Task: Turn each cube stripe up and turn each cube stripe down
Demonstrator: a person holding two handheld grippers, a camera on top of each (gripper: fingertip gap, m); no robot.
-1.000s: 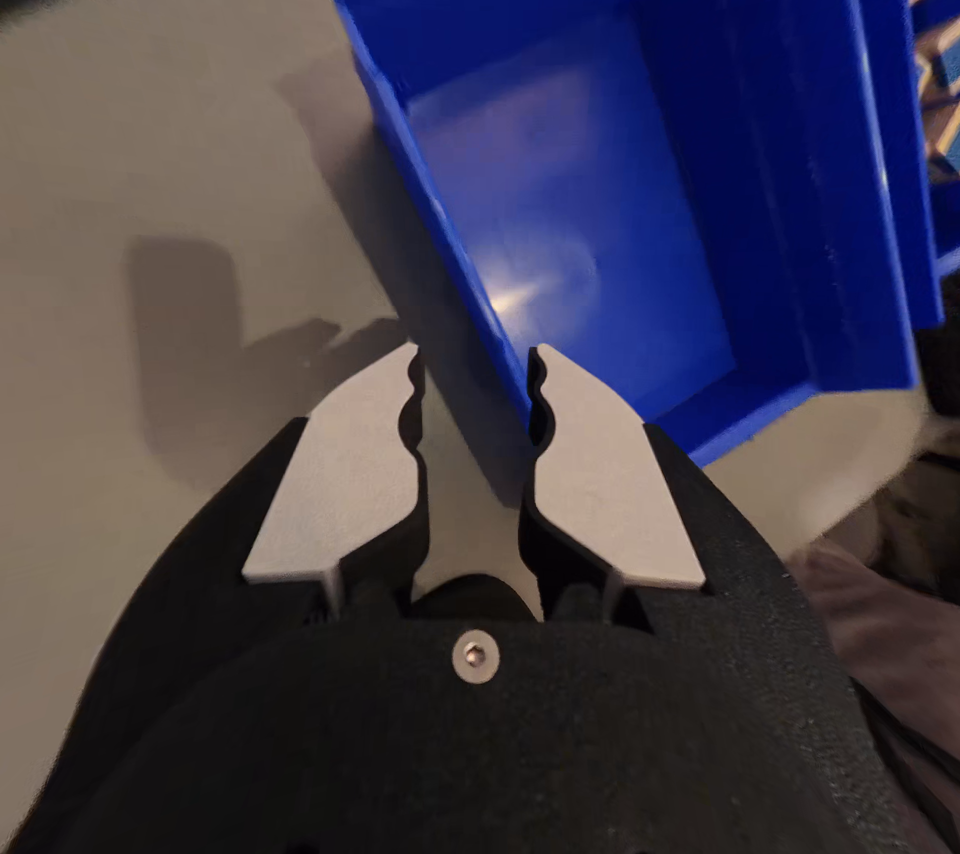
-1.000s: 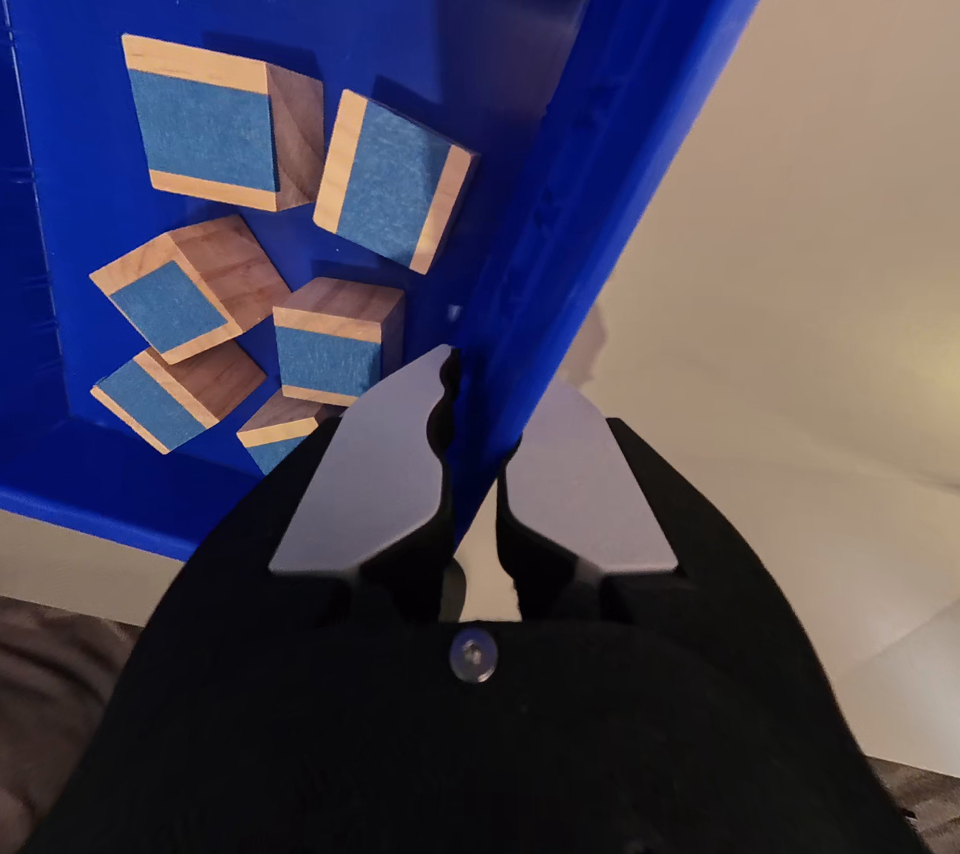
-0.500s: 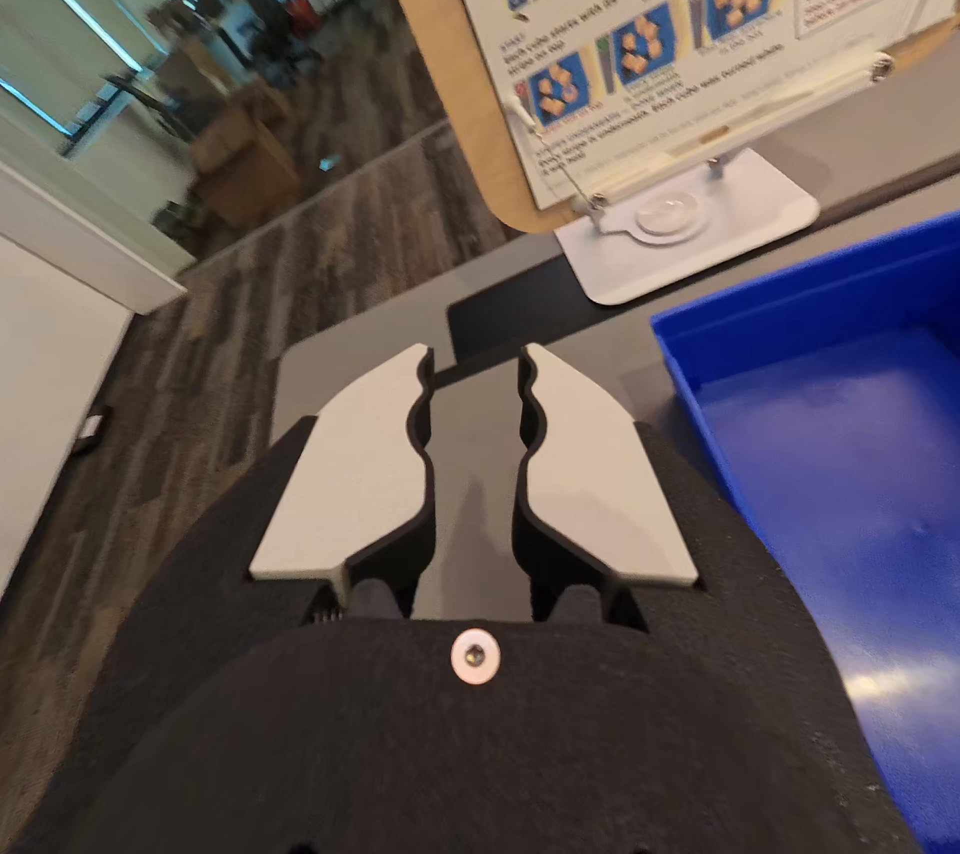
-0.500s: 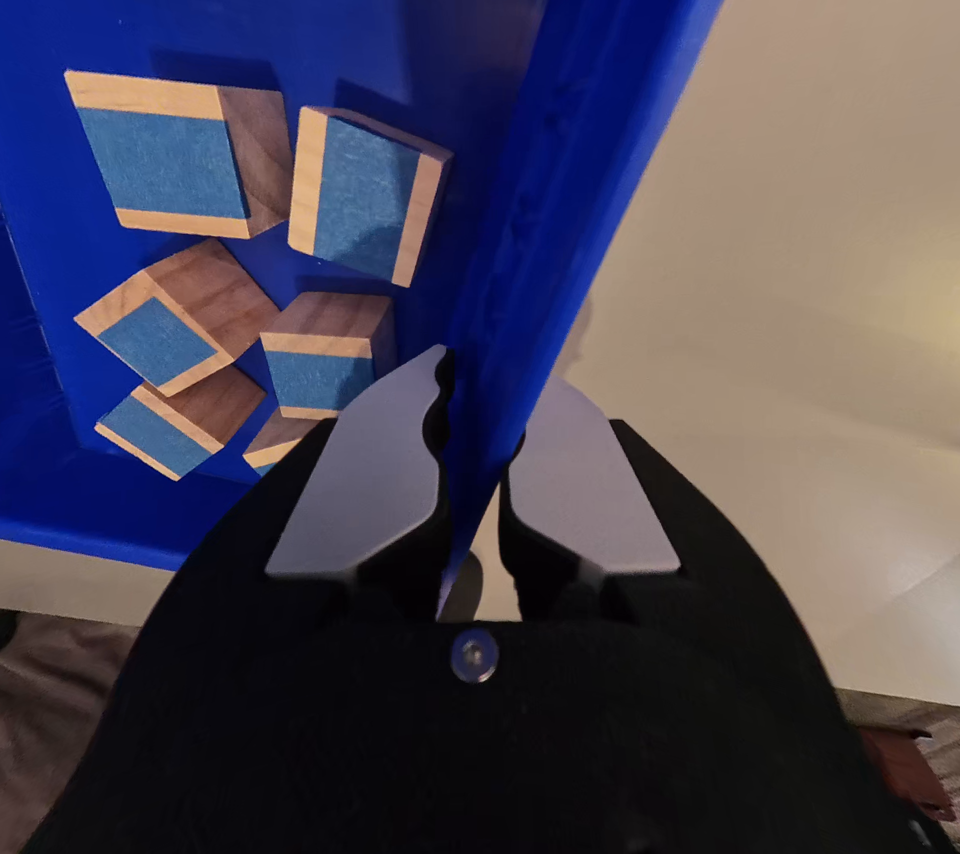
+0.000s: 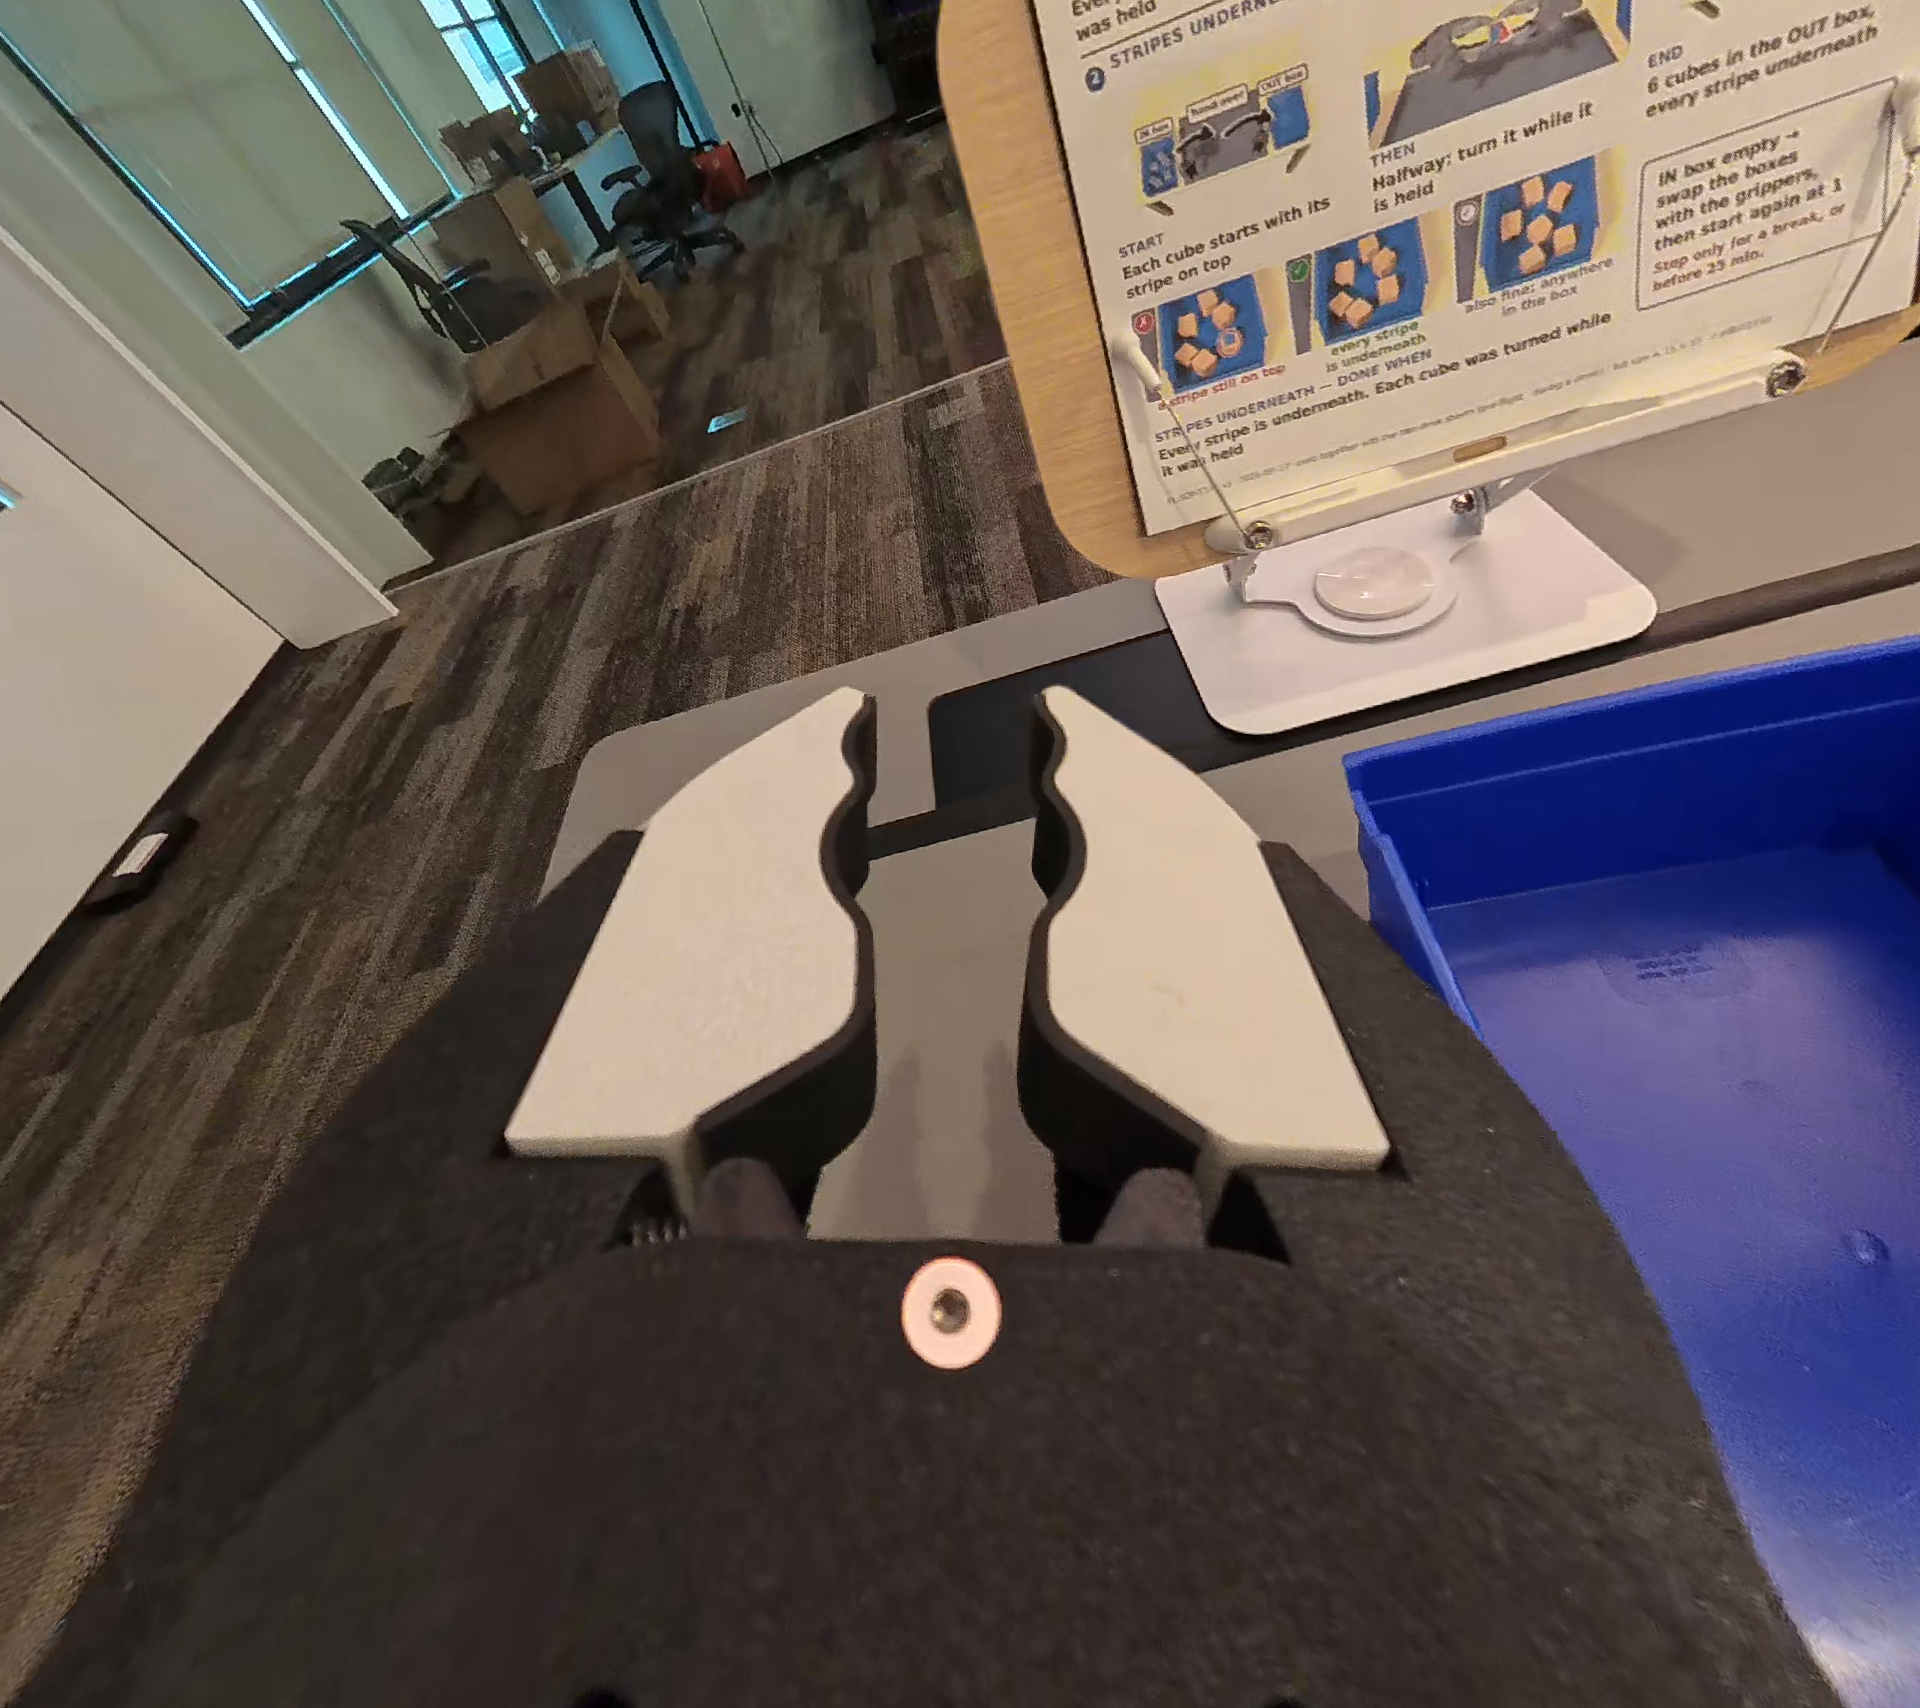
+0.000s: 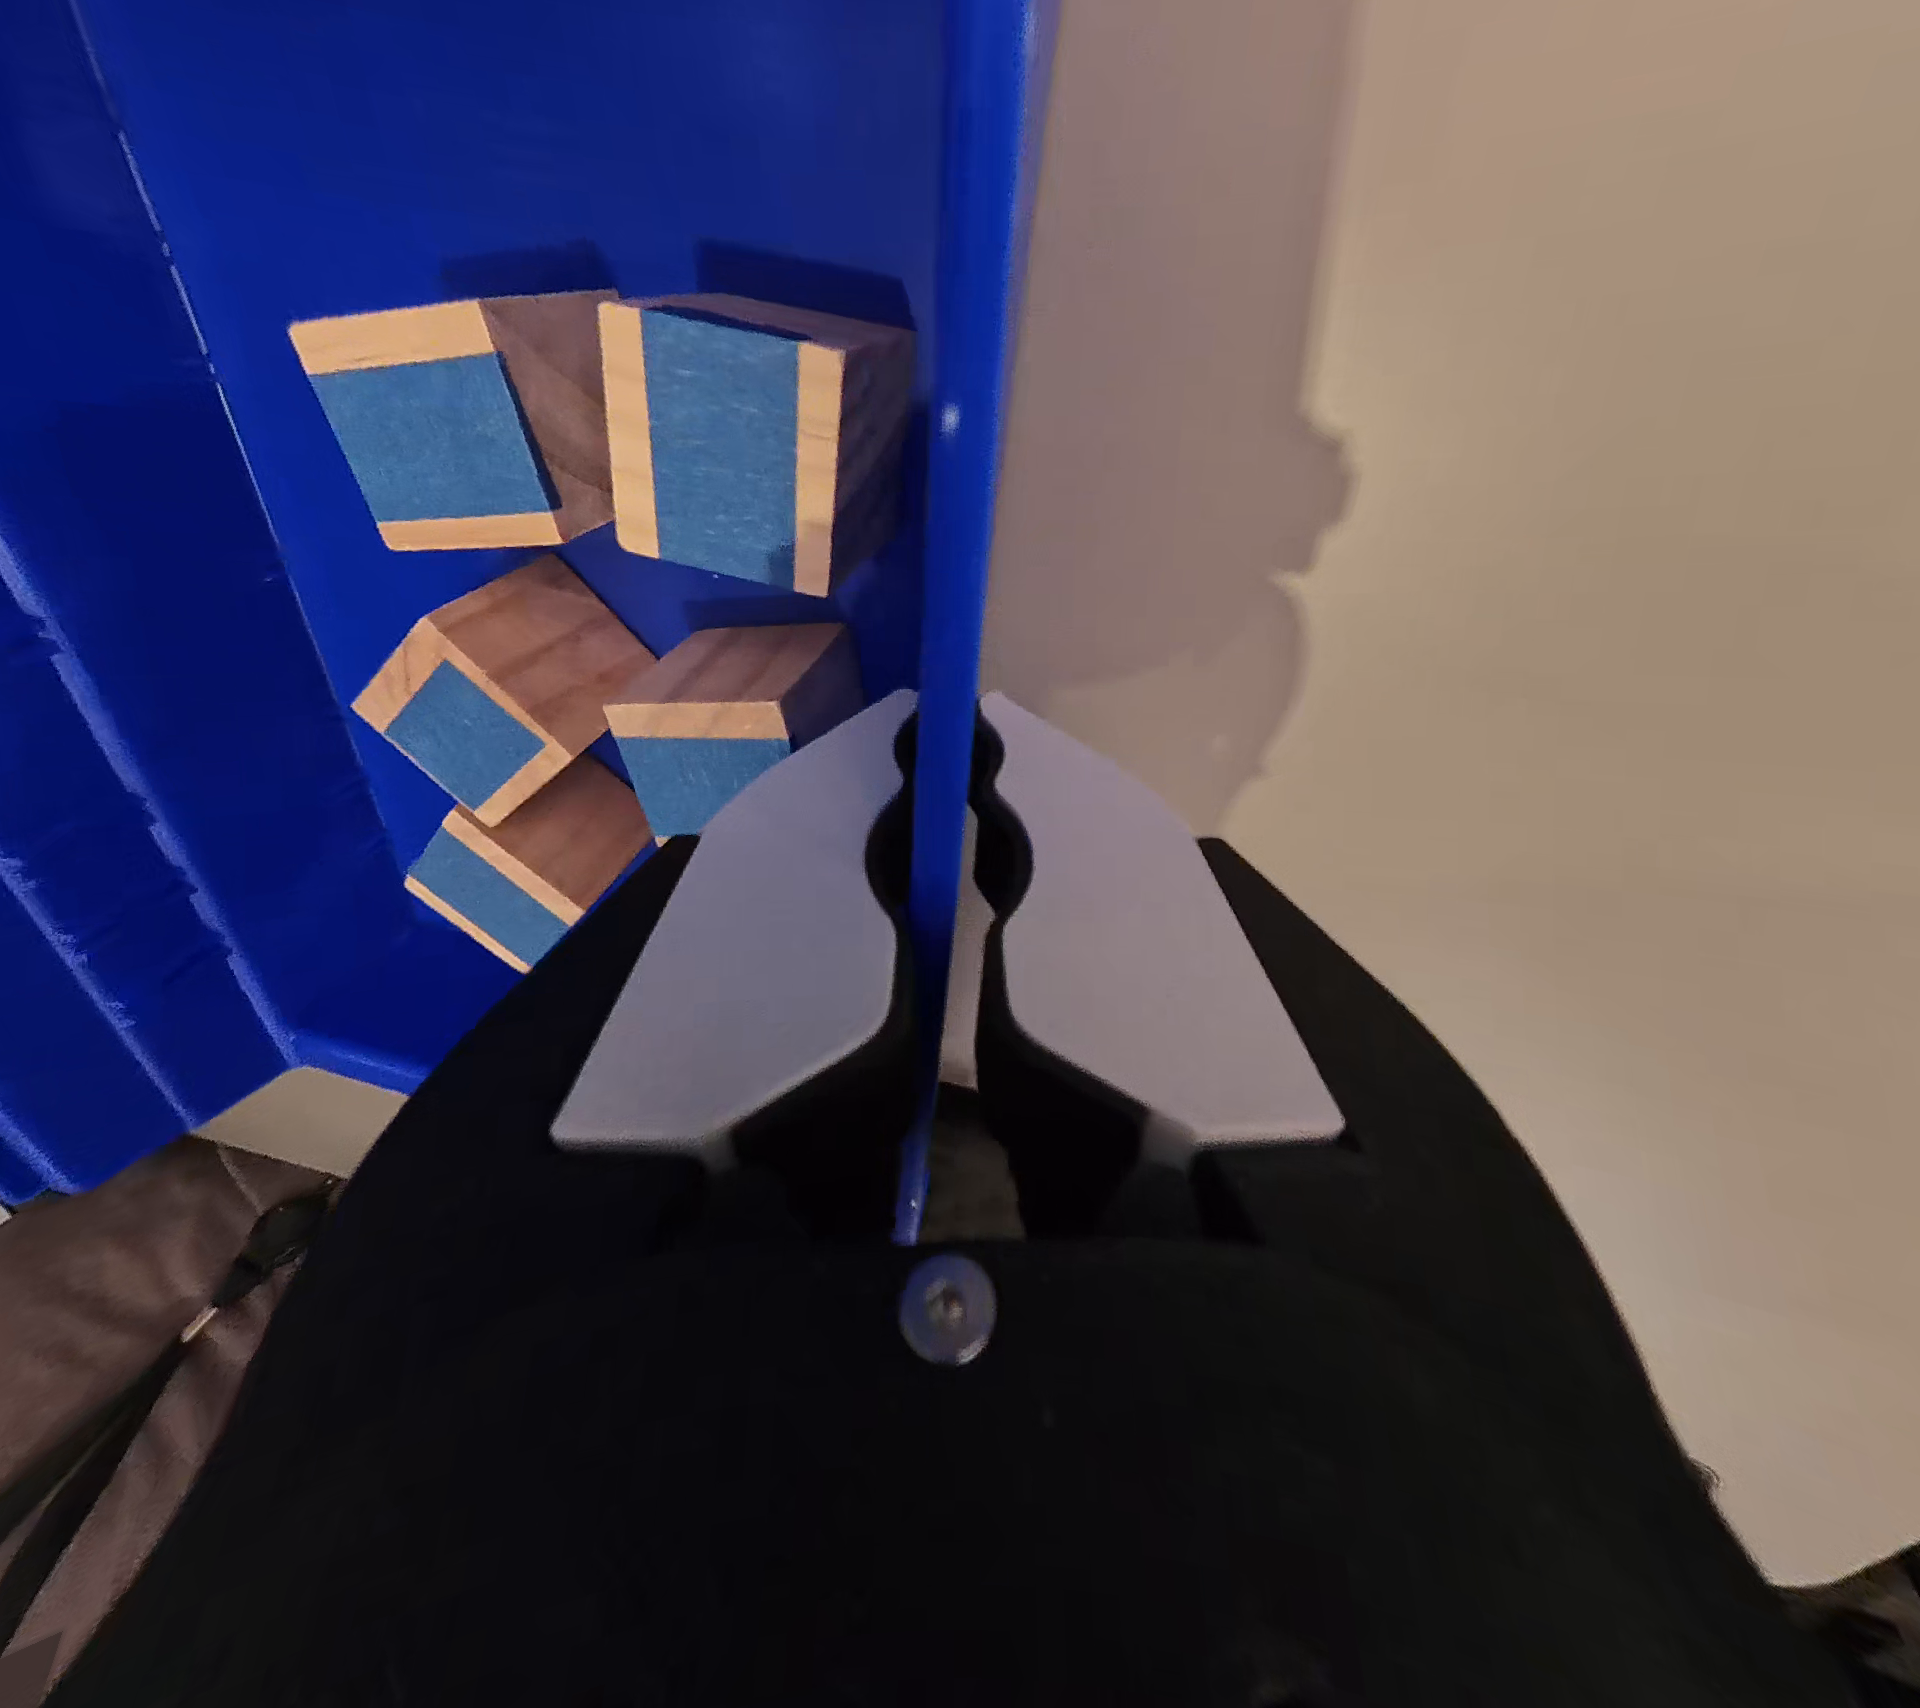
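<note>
In the right wrist view several wooden cubes with blue stripes facing up, such as one [image 6: 717,443] and another [image 6: 436,432], lie in a blue bin [image 6: 520,100]. My right gripper [image 6: 948,713] is shut on the bin's right wall [image 6: 971,308], one finger inside, one outside. In the left wrist view my left gripper [image 5: 954,702] is open and empty, level above the grey table [image 5: 935,983], left of an empty blue bin [image 5: 1662,983].
An instruction sheet on a wooden board with a white stand [image 5: 1403,609] stands behind the empty bin. The table's far edge and a carpeted floor [image 5: 520,723] lie ahead of the left gripper. Bare table [image 6: 1507,411] lies right of the cube bin.
My left gripper has swung up from looking down into the empty bin to looking level across the table. The right gripper and the bin wall it holds have turned more upright in view.
</note>
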